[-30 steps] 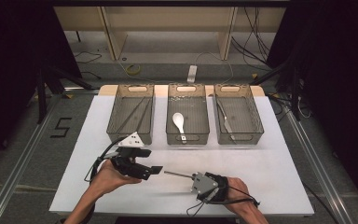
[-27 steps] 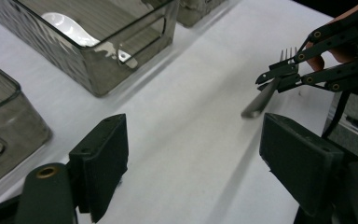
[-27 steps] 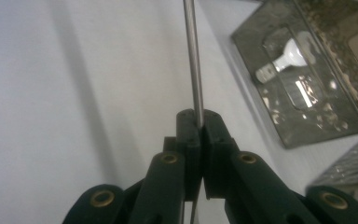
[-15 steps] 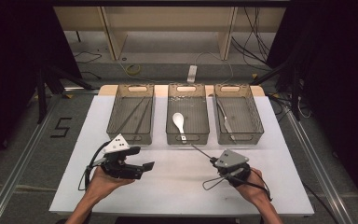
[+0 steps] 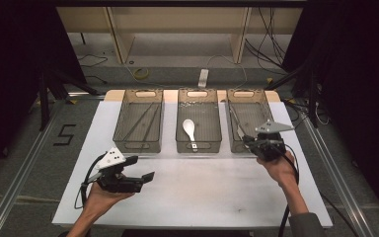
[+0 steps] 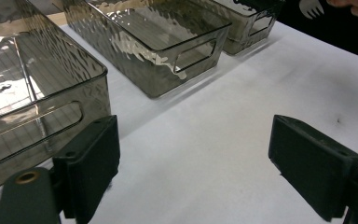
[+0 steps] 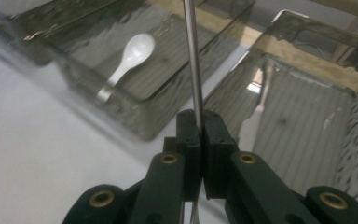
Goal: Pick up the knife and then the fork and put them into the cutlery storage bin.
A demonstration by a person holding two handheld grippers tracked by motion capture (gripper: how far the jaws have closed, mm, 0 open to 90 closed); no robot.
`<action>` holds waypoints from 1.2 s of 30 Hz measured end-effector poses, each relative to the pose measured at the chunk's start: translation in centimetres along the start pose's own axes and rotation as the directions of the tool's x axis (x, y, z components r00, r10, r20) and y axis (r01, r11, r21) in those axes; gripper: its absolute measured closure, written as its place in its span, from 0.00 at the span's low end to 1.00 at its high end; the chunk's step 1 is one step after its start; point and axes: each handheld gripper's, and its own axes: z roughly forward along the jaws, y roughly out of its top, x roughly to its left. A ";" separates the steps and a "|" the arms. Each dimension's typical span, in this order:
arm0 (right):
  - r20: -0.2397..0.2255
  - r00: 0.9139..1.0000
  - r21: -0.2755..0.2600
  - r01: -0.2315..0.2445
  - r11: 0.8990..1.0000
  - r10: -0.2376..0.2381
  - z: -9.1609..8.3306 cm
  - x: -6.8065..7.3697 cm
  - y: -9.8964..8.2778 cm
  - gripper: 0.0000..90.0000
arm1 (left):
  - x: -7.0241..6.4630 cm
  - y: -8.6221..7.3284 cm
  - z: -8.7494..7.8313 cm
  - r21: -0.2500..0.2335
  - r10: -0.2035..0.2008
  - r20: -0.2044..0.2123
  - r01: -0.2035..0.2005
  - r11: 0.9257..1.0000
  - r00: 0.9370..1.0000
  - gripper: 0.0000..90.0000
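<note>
Your thin metal utensil handle is a straight, shiny rod, rising upright through the centre of the right gripper view and out past the top edge, its far end unseen.

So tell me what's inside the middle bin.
The middle bin holds one white spoon, bowl toward the far end; the rest of its ribbed floor looks bare. Its near wall blurs the spoon's handle tip.

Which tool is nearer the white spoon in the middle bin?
Right. The right tool, shut on a thin metal utensil, is at the right bin's near end, beside the white spoon. The left tool, open, sits farther off toward the table's near-left.
</note>
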 end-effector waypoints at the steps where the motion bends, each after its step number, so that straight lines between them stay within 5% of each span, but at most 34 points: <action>1: 0.008 1.000 0.004 -0.025 1.000 0.025 0.4 -0.6 0.6 0.97 | 0.0 0.0 -0.1 -0.002 0.005 -0.005 -0.005 1.000 1.000 0.18; 9: 0.050 0.983 -0.008 -0.176 0.984 0.177 3.3 -4.3 3.5 0.97 | 0.4 -0.2 -0.8 -0.047 -0.007 -0.035 0.005 0.999 0.999 0.18; 20: 0.120 0.943 0.038 -0.316 0.948 0.310 7.3 -7.8 3.6 0.97 | 0.3 -0.2 -0.7 -0.056 -0.002 -0.021 0.000 0.998 1.000 0.17; 30: 0.163 0.938 0.110 -0.326 0.939 0.307 9.6 -7.6 3.0 0.96 | 0.1 -0.2 -0.6 -0.045 -0.007 -0.010 0.006 0.999 1.000 0.17; 33: 0.164 0.925 0.100 -0.363 0.927 0.344 9.7 -7.7 3.0 0.80 | 0.2 -0.2 -0.6 -0.043 -0.007 -0.009 0.007 0.999 1.000 0.17; 36: 0.161 0.930 0.102 -0.349 0.932 0.330 9.3 -7.5 3.2 0.74 | 0.2 -0.2 -0.6 -0.047 -0.014 -0.011 0.013 0.999 1.000 0.17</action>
